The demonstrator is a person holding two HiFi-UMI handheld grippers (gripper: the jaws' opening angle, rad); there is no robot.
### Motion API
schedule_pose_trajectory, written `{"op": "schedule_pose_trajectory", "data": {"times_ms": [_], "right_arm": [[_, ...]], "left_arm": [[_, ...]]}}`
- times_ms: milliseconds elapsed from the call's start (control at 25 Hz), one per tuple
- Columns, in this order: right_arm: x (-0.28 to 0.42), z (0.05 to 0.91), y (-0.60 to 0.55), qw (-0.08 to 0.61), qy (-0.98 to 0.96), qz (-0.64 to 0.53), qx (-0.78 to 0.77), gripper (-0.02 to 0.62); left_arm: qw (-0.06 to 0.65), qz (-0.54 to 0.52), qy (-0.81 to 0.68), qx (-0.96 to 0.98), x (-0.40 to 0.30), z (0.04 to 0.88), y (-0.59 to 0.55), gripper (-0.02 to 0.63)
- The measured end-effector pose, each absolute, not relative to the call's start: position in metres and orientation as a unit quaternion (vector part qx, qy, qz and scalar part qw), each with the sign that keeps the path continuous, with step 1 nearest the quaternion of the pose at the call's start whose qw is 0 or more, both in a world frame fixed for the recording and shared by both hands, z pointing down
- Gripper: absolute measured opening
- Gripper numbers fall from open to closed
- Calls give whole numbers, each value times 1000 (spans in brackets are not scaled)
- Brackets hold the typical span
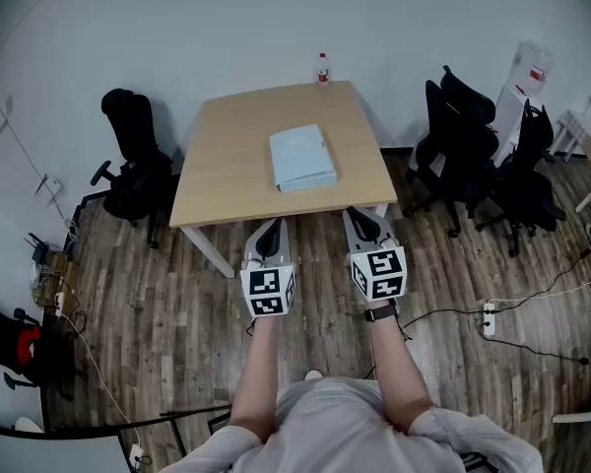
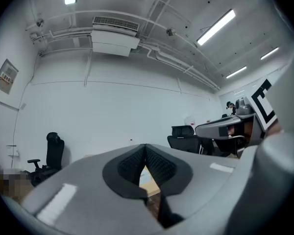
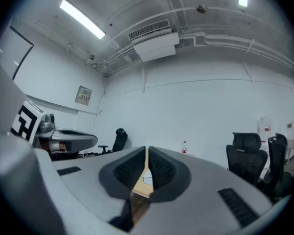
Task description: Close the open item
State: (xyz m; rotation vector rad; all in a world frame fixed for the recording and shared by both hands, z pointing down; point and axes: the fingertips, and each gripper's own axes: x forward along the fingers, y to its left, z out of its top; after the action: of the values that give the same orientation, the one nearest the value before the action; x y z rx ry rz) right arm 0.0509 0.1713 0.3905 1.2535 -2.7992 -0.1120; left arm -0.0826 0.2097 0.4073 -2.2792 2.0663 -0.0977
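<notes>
Left claw (image 1: 269,235) and right claw (image 1: 363,225), both closed empty, before one table (image 1: 227,170) bearing one blue folder (image 1: 301,158).

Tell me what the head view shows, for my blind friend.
A person holds the left gripper and right gripper, both shut, before a square wooden table bearing a pale blue flat folder. Black office chairs flank it.

Left claw (image 1: 269,236), right claw (image 1: 364,224), both closed
</notes>
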Motion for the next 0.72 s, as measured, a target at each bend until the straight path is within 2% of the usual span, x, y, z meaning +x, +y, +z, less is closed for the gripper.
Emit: {"op": "schedule_pose_trajectory", "data": {"times_ms": [320,720], "right_arm": [[21,402,181,26,-901,-12,432,27],[-5,422,188,49,-903,-9,427,28]], "left_arm": [[24,-17,666,-745,-120,412,222,11],[0,-3,660,-751,-136,436,227,11]]}}
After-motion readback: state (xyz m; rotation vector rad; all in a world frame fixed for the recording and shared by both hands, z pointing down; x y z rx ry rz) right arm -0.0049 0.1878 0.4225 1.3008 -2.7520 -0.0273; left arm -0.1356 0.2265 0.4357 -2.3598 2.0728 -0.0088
